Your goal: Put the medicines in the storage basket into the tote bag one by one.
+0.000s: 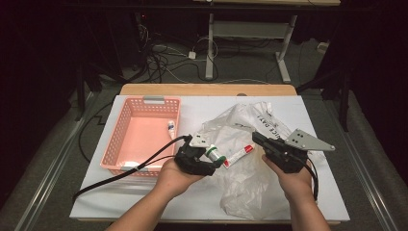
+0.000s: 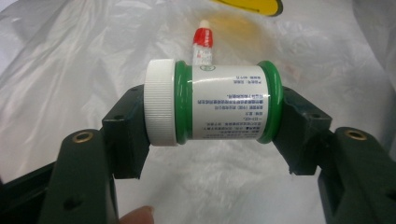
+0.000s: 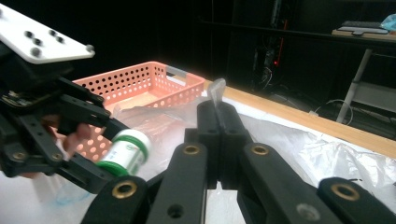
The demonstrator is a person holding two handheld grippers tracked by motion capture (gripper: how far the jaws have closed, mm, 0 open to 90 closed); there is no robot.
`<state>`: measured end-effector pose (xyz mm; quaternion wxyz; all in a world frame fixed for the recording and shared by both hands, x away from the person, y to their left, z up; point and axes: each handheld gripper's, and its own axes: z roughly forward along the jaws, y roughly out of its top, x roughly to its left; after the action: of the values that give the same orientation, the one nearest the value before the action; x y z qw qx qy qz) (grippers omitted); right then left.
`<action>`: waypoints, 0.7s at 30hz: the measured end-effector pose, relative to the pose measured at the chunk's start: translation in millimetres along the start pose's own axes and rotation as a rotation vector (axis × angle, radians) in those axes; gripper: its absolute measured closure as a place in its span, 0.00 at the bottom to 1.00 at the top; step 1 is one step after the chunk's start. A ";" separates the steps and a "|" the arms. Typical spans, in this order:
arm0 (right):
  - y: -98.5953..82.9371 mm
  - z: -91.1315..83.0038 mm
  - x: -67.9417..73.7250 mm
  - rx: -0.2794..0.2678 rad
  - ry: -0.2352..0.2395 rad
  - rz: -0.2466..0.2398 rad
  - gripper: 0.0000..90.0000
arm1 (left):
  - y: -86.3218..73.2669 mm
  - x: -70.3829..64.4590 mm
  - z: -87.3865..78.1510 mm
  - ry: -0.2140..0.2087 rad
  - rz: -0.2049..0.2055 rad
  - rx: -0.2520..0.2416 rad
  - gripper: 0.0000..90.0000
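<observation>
Dark room and cabled floor ring the white surface (image 1: 144, 192), pink basket (image 1: 115, 139) near its left edge. Left gripper (image 2: 212, 140) clamps a green-and-white bottle (image 2: 212, 108) mid-surface; right gripper (image 3: 218, 109) pinches the plastic bag (image 1: 245, 183), label print unreadable.

Around my work: a basket, a tube, a desk and a cluttered floor.

On my desk (image 1: 144, 202), white on top with a wooden edge along the far side, a pink perforated basket (image 1: 126, 120) sits left of centre in the high view, and a small white bottle (image 1: 171, 127) lies inside it against its right wall. A red-capped tube (image 1: 238, 155) lies near the middle of the frame. Beyond the desk, in the upper middle, I see tangled cables (image 1: 163, 55) on the grey floor and the white legs of another table (image 1: 250, 33). A yellow shape (image 2: 250, 5) peeks in at the top edge of my left gripper view.
</observation>
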<state>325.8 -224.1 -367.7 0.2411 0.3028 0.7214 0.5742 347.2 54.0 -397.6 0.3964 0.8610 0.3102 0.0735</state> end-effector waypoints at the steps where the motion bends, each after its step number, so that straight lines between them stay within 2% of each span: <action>1: -0.1 -0.2 -0.2 0.001 0.002 -0.001 1.00 | 1.8 -0.6 3.2 0.011 0.012 0.007 0.39; 5: -0.3 -0.2 -0.5 0.000 0.003 0.001 1.00 | 8.9 -0.2 14.4 0.007 0.014 0.008 0.39; 15: -0.3 -0.9 -1.0 -0.002 0.005 0.005 1.00 | 24.4 8.4 42.2 0.042 0.009 0.030 0.39; 18: -0.6 -0.7 -1.7 -0.004 0.003 0.004 1.00 | 28.8 11.3 46.6 0.032 -0.018 0.013 0.39; 20: -0.9 -0.4 -1.6 -0.003 -0.002 0.007 1.00 | 31.1 11.8 49.9 0.043 -0.010 0.012 0.39; 21: -1.0 0.0 -1.5 -0.004 -0.003 0.007 1.00 | 31.8 11.4 51.9 0.035 -0.007 0.007 0.39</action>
<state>326.7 -225.3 -368.6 0.2408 0.3058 0.7189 0.5759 390.7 12.0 -410.8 0.3882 0.8598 0.3204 0.0860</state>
